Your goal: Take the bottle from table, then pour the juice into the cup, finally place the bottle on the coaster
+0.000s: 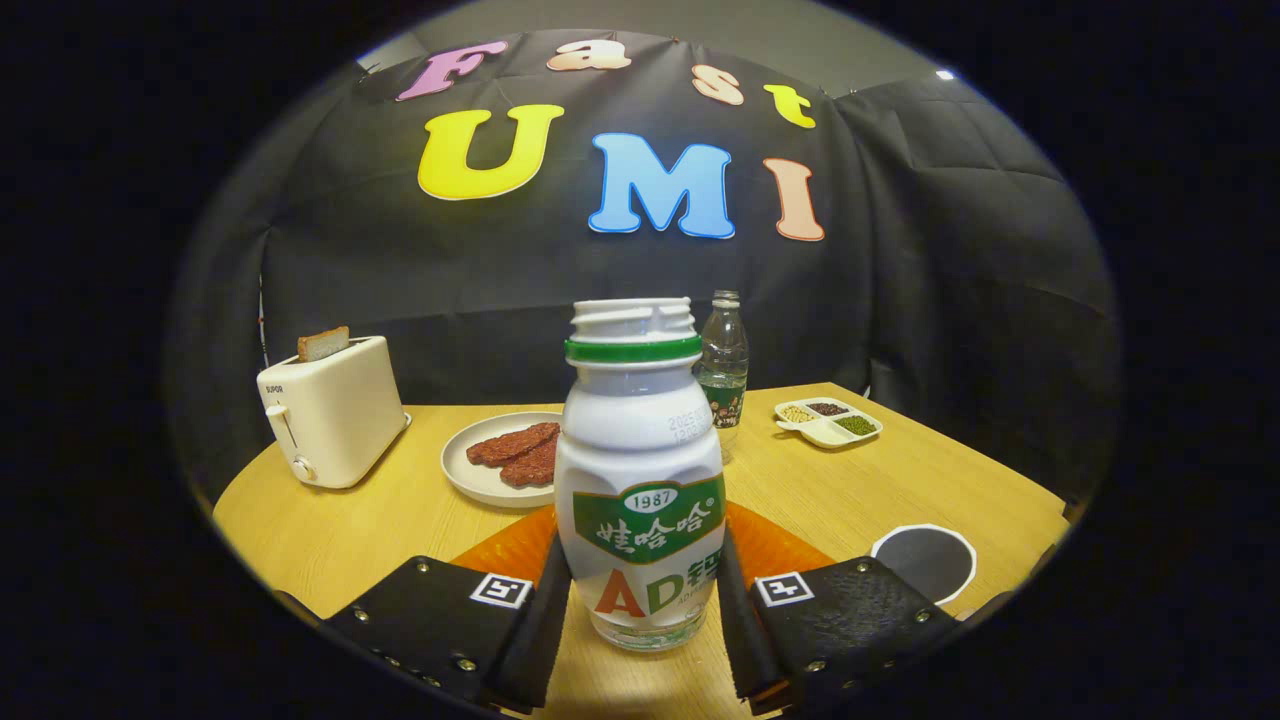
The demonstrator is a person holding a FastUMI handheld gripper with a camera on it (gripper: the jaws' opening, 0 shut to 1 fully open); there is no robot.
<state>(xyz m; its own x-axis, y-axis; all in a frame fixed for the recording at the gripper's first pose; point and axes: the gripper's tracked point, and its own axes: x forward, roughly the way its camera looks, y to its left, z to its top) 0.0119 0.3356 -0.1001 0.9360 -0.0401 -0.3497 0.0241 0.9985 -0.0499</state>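
Note:
A white bottle (640,470) with a green neck ring and green label stands upright between my fingers, its cap off. My gripper (642,560) is shut on it, one finger pressing each side of its lower body. Whether its base rests on the wooden table (370,520) or hangs just above it, I cannot tell. Right behind the bottle lies a low orange object (505,548), mostly hidden by the bottle and the fingers. A round dark coaster (925,560) with a white rim lies on the table just beyond my right finger.
A cream toaster (335,420) with a slice in it stands at the far left. Beside it is a plate (470,475) of red slices. A clear water bottle (722,375) stands behind the white bottle. A divided snack dish (828,423) sits far right.

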